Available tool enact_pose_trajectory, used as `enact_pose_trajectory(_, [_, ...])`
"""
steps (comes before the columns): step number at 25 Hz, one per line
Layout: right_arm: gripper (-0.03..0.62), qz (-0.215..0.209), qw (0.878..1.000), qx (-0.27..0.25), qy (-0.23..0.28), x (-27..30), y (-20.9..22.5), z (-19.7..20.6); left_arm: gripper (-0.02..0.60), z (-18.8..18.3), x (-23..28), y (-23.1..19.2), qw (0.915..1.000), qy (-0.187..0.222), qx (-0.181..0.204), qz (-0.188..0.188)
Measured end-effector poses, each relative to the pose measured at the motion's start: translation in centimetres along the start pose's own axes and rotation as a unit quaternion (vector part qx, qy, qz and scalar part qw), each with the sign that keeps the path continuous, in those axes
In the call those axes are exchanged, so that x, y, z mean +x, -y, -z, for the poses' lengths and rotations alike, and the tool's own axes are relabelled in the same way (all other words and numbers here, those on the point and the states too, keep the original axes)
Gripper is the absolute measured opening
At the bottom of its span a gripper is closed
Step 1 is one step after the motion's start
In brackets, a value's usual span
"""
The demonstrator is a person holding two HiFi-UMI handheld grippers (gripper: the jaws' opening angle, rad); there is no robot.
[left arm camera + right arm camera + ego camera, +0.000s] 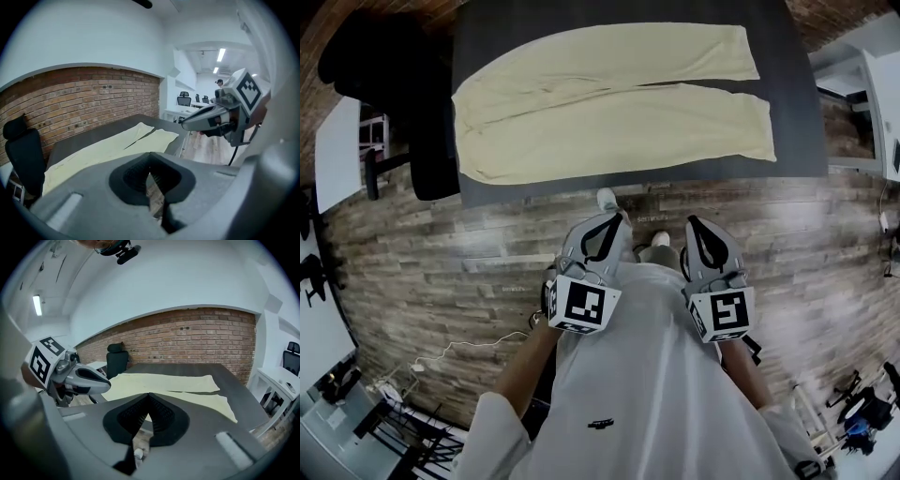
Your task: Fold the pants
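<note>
The left gripper (615,219) and right gripper (694,223) both have their fingers (133,180) pressed together, pinching nothing and touching nothing, held over the wooden floor (441,272) short of the bench (797,112). The pants (609,103) lie flat on it, waist toward the black chair (427,112). The bench's far edge is cut off from view.

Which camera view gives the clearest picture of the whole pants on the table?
The head view: it looks down on the pants and shows both legs and the waist spread flat on the dark table. The left gripper view and the right gripper view see them at a low slant, with the near part hidden.
</note>
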State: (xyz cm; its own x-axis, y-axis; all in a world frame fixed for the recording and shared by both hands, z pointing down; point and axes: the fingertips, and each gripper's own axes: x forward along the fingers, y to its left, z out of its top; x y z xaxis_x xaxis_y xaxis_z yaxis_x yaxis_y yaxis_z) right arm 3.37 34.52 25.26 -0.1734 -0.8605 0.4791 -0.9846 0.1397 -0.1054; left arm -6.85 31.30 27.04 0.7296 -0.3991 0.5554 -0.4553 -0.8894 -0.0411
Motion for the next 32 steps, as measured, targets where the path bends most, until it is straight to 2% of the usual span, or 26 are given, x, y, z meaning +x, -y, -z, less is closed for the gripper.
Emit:
enact_pose_trajectory(8, [0.006, 0.053, 0.998, -0.002, -0.026, 5.7, 1.5, -2.6, 0.005, 0.1, 3.3, -5.7, 0.9979, -0.003, 0.027, 0.058])
enact_pose_trajectory(16, [0.006, 0.098, 0.994, 0.0, -0.057, 7.5, 4.2, -2.1, 0.011, 2.2, 6.3, -6.8, 0.9909, -0.021, 0.057, 0.121])
enact_pose_trajectory(17, [0.01, 0.1, 0.993, -0.003, -0.061, 7.7, 4.5, -2.0, 0.034, 2.5, 6.7, -6.7, 0.9899, -0.026, 0.057, 0.127])
enact_pose_trajectory(23, [0.035, 0.103, 0.99, -0.023, -0.094, 8.0, 7.2, -0.2, 0.07, 3.4, 9.4, -5.1, 0.9848, -0.049, 0.067, 0.153])
enact_pose_trajectory(32, [0.065, 0.061, 0.984, -0.069, -0.151, 9.9, 11.6, 2.8, 0.1, 4.3, 15.2, -3.3, 0.9794, -0.081, 0.083, 0.165])
